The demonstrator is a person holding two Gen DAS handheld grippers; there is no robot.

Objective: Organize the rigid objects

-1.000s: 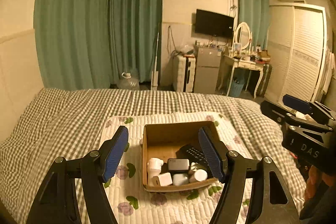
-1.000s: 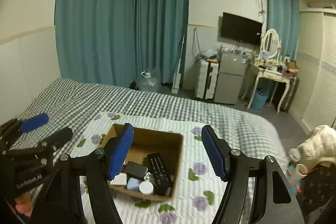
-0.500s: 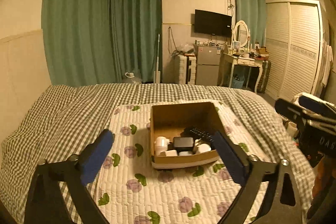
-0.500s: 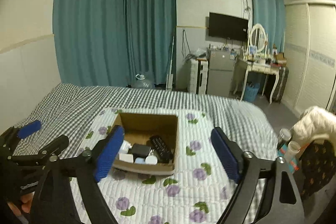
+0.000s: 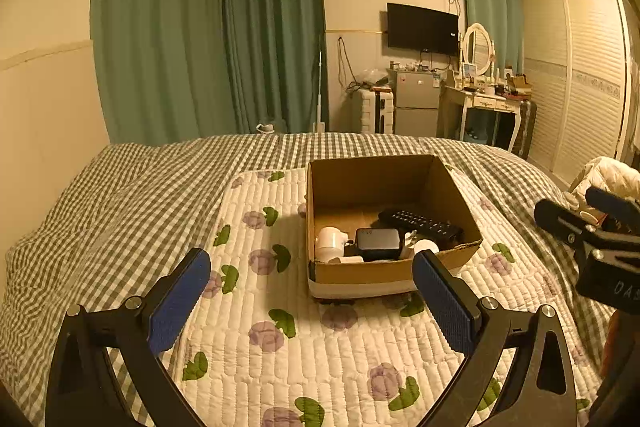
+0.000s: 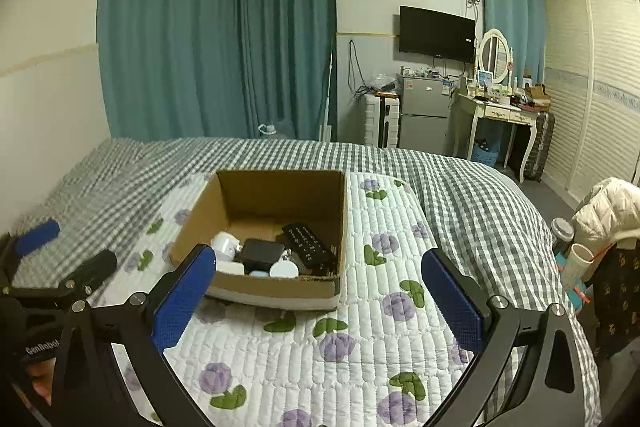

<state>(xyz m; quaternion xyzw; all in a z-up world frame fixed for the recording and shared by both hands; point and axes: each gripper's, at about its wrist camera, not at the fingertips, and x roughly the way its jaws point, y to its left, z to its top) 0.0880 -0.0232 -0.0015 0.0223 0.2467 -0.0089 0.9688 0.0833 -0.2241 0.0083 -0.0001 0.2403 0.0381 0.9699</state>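
Note:
An open cardboard box (image 5: 376, 273) sits on a white floral quilted mat (image 5: 280, 343) on the bed; it also shows in the right wrist view (image 6: 276, 293). Inside lie a black remote (image 5: 418, 223), a dark rectangular device (image 5: 378, 239), a white cup-like piece (image 5: 330, 245) and small white items. My left gripper (image 5: 312, 303) is open and empty, held back in front of the box. My right gripper (image 6: 320, 301) is open and empty, also in front of the box. Each gripper shows at the edge of the other's view.
The bed has a grey checked cover (image 5: 120, 195). Green curtains (image 5: 208, 27) hang behind it. A fridge (image 6: 424, 119), a dressing table (image 6: 500, 107) and a wardrobe (image 6: 600, 87) stand at the right. A white jacket (image 6: 608, 211) and bottles lie at the bed's right side.
Both grippers have drawn back and lowered away from the box, so the box now sits farther ahead. Both stay open and empty.

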